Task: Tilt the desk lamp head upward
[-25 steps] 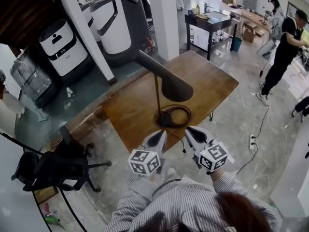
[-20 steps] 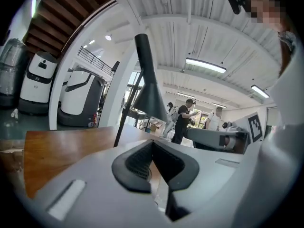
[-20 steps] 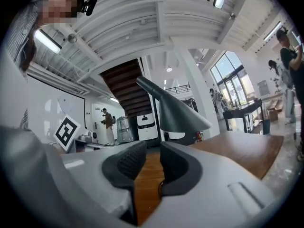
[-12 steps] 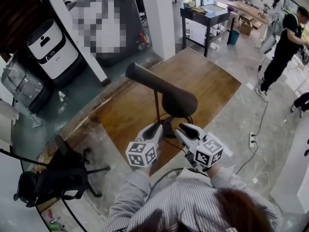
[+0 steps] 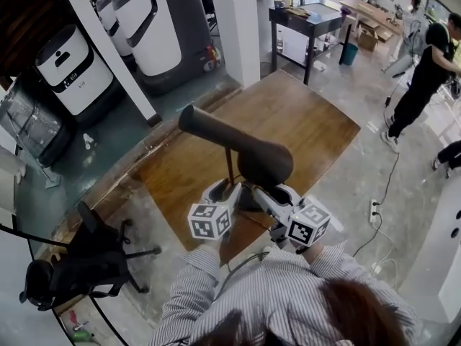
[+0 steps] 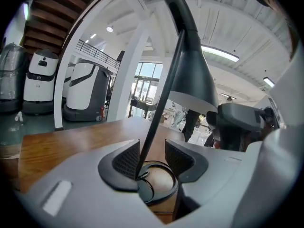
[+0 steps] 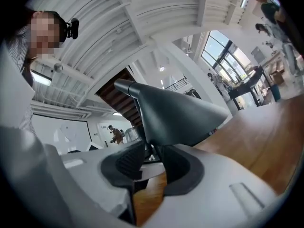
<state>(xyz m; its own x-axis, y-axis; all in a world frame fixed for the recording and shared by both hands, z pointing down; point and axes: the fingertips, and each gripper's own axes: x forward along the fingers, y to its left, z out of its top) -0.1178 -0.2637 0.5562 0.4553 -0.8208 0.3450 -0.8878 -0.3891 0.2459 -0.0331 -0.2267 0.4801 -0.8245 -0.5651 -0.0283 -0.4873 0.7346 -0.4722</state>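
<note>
We open on the left gripper (image 6: 152, 148), whose jaws have just been opening and now stand wide. The thin lamp stem (image 6: 161, 103) rises between them, close against the pad (image 6: 127, 159) at 9 o'clock, and neither pad squeezes it. Just below the jaws, at 6 o'clock, the lamp's round base (image 6: 145, 189) sits on the wooden table (image 5: 302, 121).

The right gripper (image 7: 153, 151) keeps its jaws a narrow gap apart, with nothing pinched between the pads. The dark lamp head (image 7: 175, 113) hangs just above them at 12 o'clock. We cannot tell whether its underside touches the jaws.

From the head view we see both grippers side by side at the table's near edge, each with its marker cube (image 5: 209, 220) turned toward the camera. The person's striped sleeves (image 5: 274, 294) fill the frame at 6 o'clock. The lamp stands at that same near edge. Its cone-shaped head runs from a narrow end at 10 o'clock to a wide mouth at 4 o'clock, directly over the right gripper's tips.

Beyond the table, a black office chair (image 5: 79, 254) sits on the floor at 8 o'clock. White service machines (image 5: 68, 67) are parked at 10 and 11 o'clock beside a white pillar (image 5: 241, 27). A dark side table (image 5: 310, 16) with bottles on it stands at 1 o'clock. A person in black (image 5: 425, 71) stands at 2 o'clock, and a power strip (image 5: 374, 211) lies on the floor at 3 o'clock.
</note>
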